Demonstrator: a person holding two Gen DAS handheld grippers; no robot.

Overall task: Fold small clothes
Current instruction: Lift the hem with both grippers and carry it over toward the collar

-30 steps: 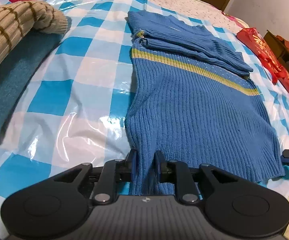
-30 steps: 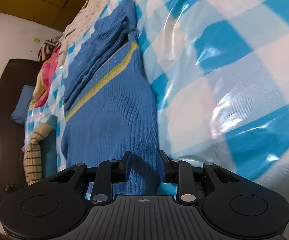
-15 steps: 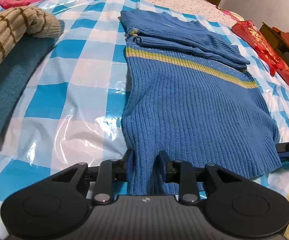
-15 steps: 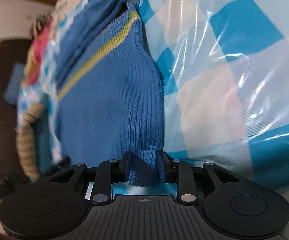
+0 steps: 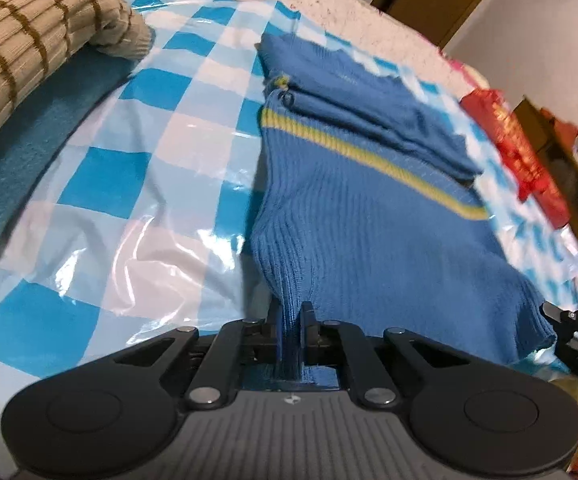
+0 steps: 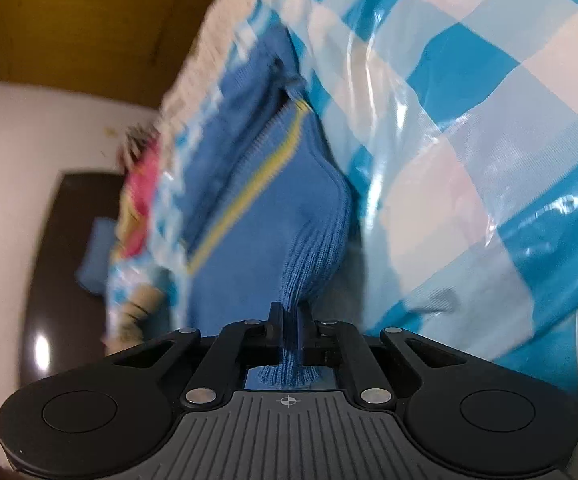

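A small blue ribbed sweater (image 5: 369, 216) with a yellow stripe lies on a blue-and-white checked plastic sheet (image 5: 137, 184), its sleeves folded across the chest. My left gripper (image 5: 291, 312) is shut on the sweater's near left hem corner and lifts it off the sheet. My right gripper (image 6: 289, 316) is shut on the other hem corner of the sweater (image 6: 257, 240), also raised. The right gripper also shows at the right edge of the left wrist view (image 5: 577, 332).
A tan striped knit (image 5: 29, 72) lies on a teal cloth (image 5: 17, 184) at the left. A red bag (image 5: 525, 152) and wooden furniture stand at the right. Pink cloth (image 6: 141, 200) lies beyond the sweater. The sheet's near edge is close below both grippers.
Both grippers have closed on the hem corners and lifted them, so the lower part of the sweater now rises off the sheet. Both views are blurred by motion.
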